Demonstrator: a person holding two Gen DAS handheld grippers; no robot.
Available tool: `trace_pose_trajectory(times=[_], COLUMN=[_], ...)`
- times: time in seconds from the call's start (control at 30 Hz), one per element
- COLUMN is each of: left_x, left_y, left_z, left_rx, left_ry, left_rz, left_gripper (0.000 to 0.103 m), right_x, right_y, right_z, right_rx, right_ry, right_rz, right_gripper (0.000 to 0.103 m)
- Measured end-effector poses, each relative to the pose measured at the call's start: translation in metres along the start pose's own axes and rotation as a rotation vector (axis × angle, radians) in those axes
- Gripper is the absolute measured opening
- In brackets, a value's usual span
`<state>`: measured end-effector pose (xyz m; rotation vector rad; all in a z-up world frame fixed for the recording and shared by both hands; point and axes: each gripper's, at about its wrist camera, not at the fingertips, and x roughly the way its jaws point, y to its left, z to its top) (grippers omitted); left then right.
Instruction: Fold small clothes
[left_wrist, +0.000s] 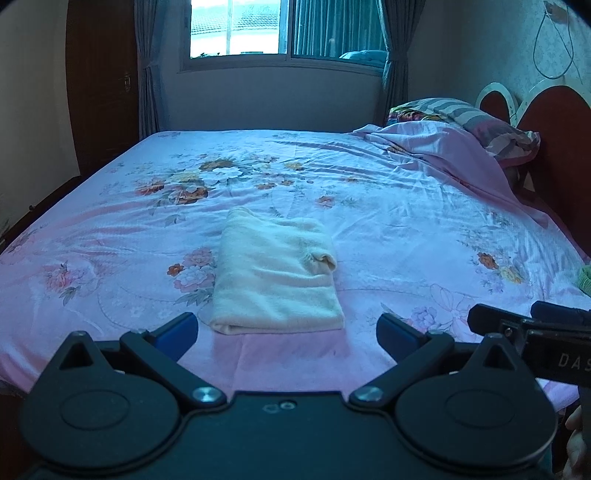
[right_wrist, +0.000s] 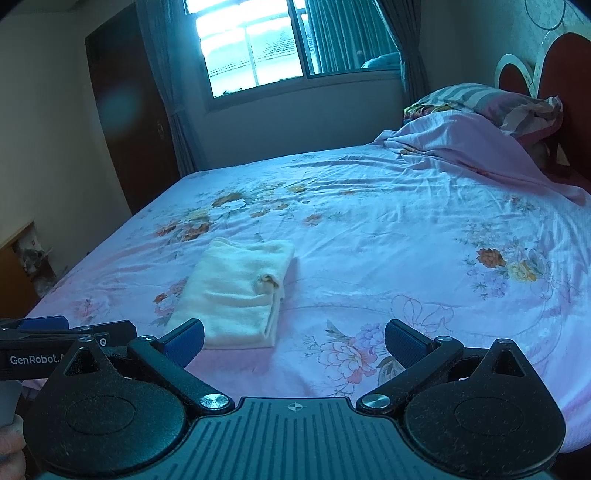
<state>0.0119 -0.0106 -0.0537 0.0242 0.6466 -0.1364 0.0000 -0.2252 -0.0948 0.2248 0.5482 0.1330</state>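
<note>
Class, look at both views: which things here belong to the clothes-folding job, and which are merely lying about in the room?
Belongs to the job:
- folded cream garment
- left gripper, open
- right gripper, open

Just lying about:
- floral bedsheet
- striped pillow
- crumpled pink blanket
- window curtains

The folded cream garment (left_wrist: 275, 273) looks like soft, fuzzy, matt terry cloth. Under it, the pink floral bedsheet (left_wrist: 388, 206) is thin smooth cloth with a slight sheen, wrinkly at the far right. Both grippers look like matt black plastic with shiny metal screws.
</note>
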Motion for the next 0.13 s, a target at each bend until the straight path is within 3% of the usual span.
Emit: trace_pose_trajectory(times=[0.13], left_x=[0.0029], left_y=[-0.0034], left_z=[0.0008], left_rx=[0.033], left_ry=[-0.038], left_rz=[-0.003], left_gripper=[0.1], right_x=[0.0063], right_y=[-0.0043], right_z=[-0.001], right_rx=[0.013], right_ry=[0.013], right_rz=[-0.007], right_gripper=[0.103])
